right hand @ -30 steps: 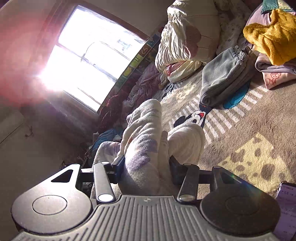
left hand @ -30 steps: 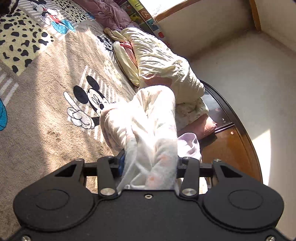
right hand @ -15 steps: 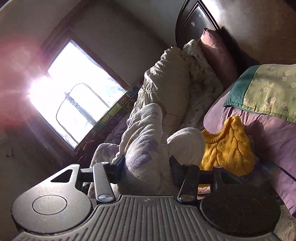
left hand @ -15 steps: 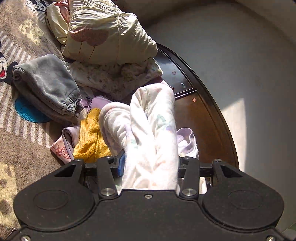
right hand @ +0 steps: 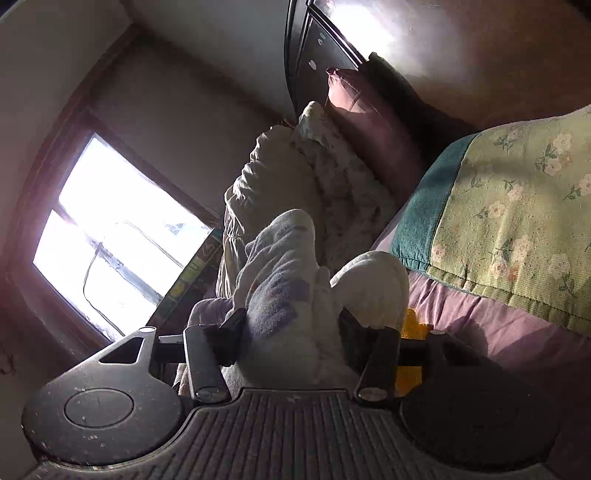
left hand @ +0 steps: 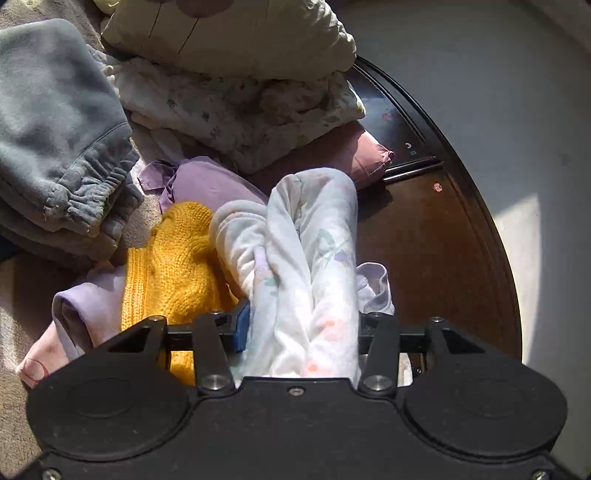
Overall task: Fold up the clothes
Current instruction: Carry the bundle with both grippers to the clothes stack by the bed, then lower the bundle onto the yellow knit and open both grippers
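A folded white fleece garment with pastel prints bulges up between the jaws of my left gripper. The blue pad presses its left side while the jaws are opening. The same bundle fills my right gripper, whose jaws are also opening with the cloth still squeezed between them. Under the bundle lie a yellow knit sweater and a lilac garment. Folded grey sweatpants sit to the left on the bed.
A cream quilt bundle and a floral pillow are stacked ahead. The dark wooden headboard curves along the right. In the right wrist view, a green floral quilt lies at right and a bright window at left.
Both grippers swung with the white bundle from the cartoon-print blanket toward the headboard and lower over the yellow sweater. The pile of clothes now looks closer.
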The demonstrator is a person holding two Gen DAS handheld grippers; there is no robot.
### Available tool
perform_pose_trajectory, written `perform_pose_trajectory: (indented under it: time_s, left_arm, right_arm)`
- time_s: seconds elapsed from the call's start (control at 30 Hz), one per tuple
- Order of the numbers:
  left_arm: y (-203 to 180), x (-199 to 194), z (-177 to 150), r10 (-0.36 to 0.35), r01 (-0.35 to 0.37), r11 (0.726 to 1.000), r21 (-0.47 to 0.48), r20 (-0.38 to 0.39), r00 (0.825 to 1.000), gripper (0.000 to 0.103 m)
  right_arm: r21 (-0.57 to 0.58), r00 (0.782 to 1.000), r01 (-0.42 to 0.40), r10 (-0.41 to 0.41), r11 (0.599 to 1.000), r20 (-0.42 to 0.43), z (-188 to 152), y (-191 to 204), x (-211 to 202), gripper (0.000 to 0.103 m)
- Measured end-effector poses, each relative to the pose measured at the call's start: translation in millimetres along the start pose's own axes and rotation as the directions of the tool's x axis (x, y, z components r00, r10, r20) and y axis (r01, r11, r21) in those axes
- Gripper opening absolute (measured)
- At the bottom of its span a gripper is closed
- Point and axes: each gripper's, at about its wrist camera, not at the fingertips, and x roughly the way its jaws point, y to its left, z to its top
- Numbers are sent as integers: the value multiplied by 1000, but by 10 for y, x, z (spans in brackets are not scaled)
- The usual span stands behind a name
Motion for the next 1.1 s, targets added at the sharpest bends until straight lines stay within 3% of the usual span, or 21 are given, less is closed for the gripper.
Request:
perform_pose_trajectory:
  time_s: [0.03,0.13,0.2,0.27,0.33,0.43,0.6,0.73,0.87,1.0,1.1]
  left_arm:
    - [149,91,25,40,-40,999,-16,-10,999,48]
    - [176,99,93,38,-38,999,-11,-11,999,48]
    - [139,97,122,40,-41,999,-5,-24,999,49]
    - [79,62,126,22,-22,1000,-11,-29,999,57]
    - [-6,-34,105,-8,8,1000,-14,-21,1000,70]
    - [-99,-228,102,-11,11,1000,-21,5,1000,78]
    - [-205,-723,40,-41,41,999,9,25,999,80]
    - [-199,-1312,-54,-31,28,998,51,53,998,81]
    - [-188,-2075,-199,25,-39,991,132,105,994,82]
    - [-176,-2900,-446,124,-167,951,260,174,977,89]
    - [-90,-3498,-667,202,-272,911,310,242,949,89]
  right_arm:
    - [52,999,27,-25,998,-39,-14,-189,175,54]
    - [121,996,39,-29,992,-80,-239,-484,422,83]
    - [161,994,48,-31,986,-104,-378,-662,574,83]
    - [117,996,62,-53,991,-73,-341,-554,524,82]
    - [71,996,84,-82,994,-35,-293,-427,446,81]
    - [-49,988,145,-142,988,60,-209,-77,179,80]
    - [-174,974,181,-152,968,167,-270,357,-292,80]
    - [-225,978,167,-132,960,164,-545,652,-653,80]
    - [-271,986,136,-102,953,135,-974,1005,-910,83]
    - [-302,990,136,-117,944,79,-1530,1432,-1106,84]
    - [-361,993,118,-118,925,22,-2098,1789,-1161,86]
